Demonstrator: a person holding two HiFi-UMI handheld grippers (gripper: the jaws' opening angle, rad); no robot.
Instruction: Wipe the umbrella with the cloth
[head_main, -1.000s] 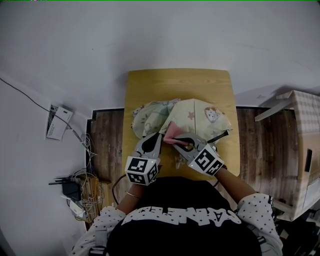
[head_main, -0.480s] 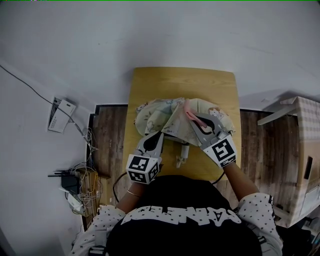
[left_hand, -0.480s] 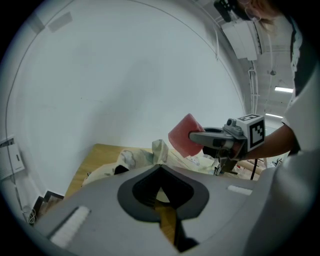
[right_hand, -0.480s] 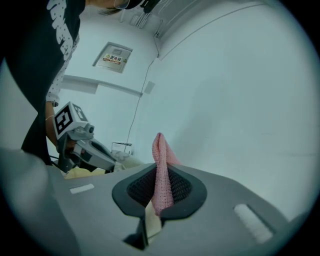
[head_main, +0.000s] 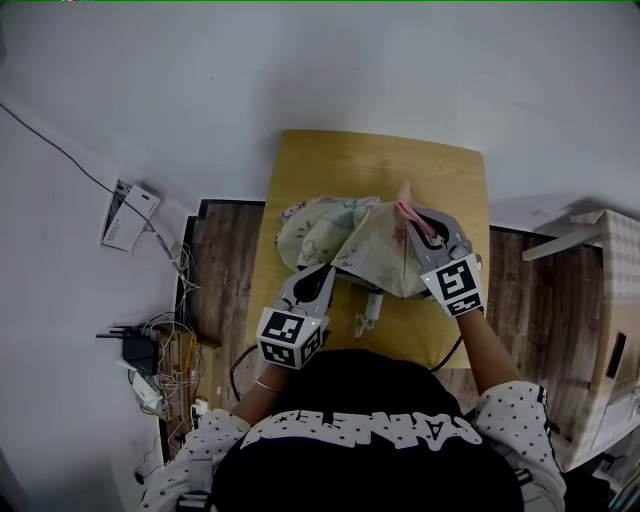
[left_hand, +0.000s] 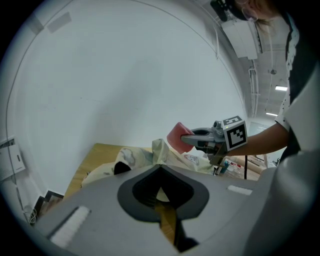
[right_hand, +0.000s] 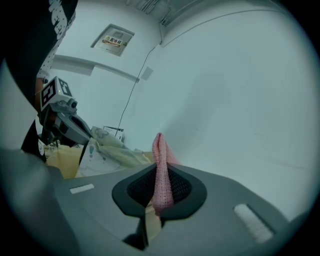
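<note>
The wiping step is judged to be under way: the pink cloth (head_main: 404, 195) is gripped upright between the closed jaws of the right gripper (head_main: 418, 222), which is held at the far right edge of the umbrella (head_main: 340, 235), with the cloth's top standing above the fabric. Whether cloth and canopy touch cannot be told. The left gripper (head_main: 322, 276) is closed at the near edge. A sliver of cream fabric is seen between its jaws, so the umbrella appears to be pinned there.

For the next move, the cloth would need to be brought down onto the canopy and drawn across it while the near edge is held.

The umbrella is laid on the wooden table (head_main: 380, 160), collapsed and crumpled. Its cream fabric is printed with small cartoon figures and folded into loose ridges, and the handle (head_main: 368, 312) is pointed toward the person.
</note>
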